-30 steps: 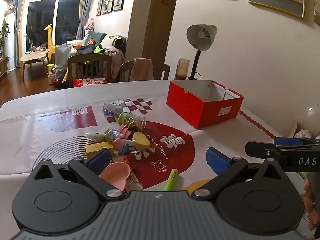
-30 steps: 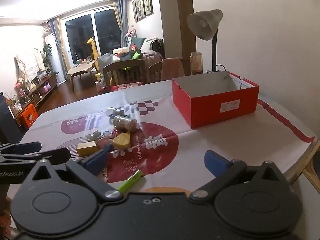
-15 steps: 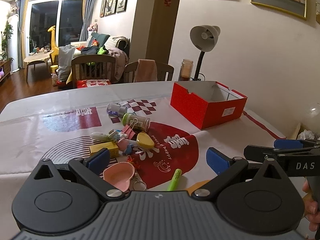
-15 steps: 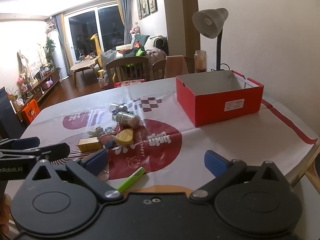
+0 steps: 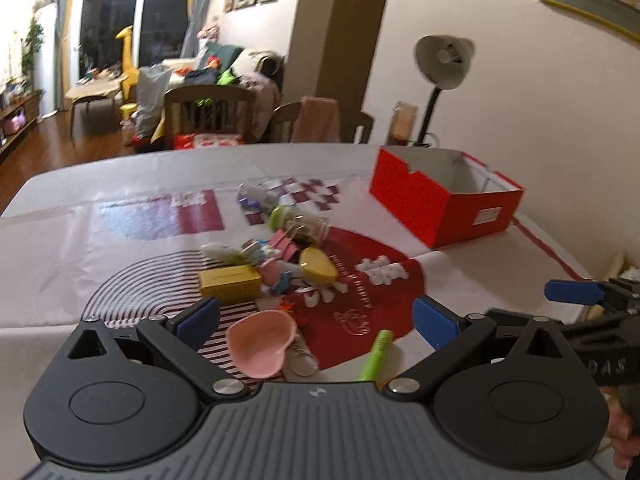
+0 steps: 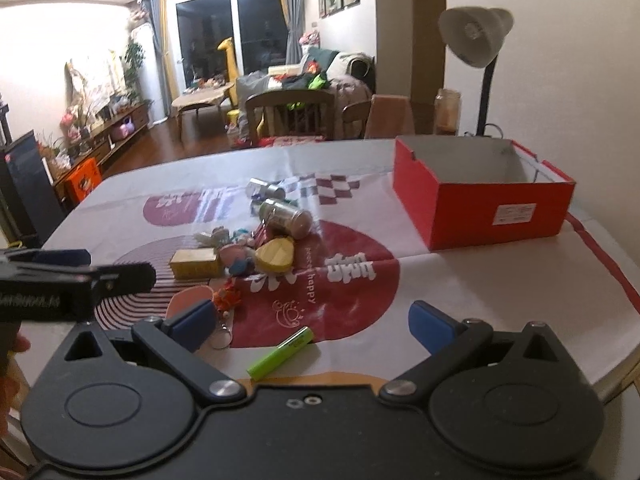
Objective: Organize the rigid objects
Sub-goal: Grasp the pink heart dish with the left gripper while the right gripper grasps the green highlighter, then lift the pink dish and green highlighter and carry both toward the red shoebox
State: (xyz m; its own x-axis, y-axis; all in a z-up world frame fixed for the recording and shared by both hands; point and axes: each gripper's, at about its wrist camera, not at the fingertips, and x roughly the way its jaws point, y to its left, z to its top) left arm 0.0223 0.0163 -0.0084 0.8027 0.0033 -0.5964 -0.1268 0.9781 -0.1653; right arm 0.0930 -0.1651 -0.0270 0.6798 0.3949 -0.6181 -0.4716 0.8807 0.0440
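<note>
A pile of small items lies mid-table: a yellow box (image 5: 230, 282), a yellow heart-shaped case (image 5: 317, 265), a jar with a green lid (image 5: 298, 222), a small tin (image 6: 266, 189) and a pink heart-shaped dish (image 5: 260, 342). Nearer the front edge lies a green highlighter (image 6: 280, 353). An open red box (image 6: 480, 196) stands at the far right, its inside white. My left gripper (image 5: 316, 320) hangs open above the pink dish. To its right my right gripper (image 6: 310, 322) is open over the highlighter. Both hold nothing.
A desk lamp (image 6: 476, 44) and a glass jar (image 6: 448, 110) stand behind the red box. Wooden chairs (image 6: 290, 114) line the table's far side. The table edge (image 6: 616, 364) curves away at the right. A key ring (image 5: 302, 360) lies beside the pink dish.
Both grippers have moved forward over the table and tilted down a little, so the pile and the highlighter sit closer. Their jaws stay open.
</note>
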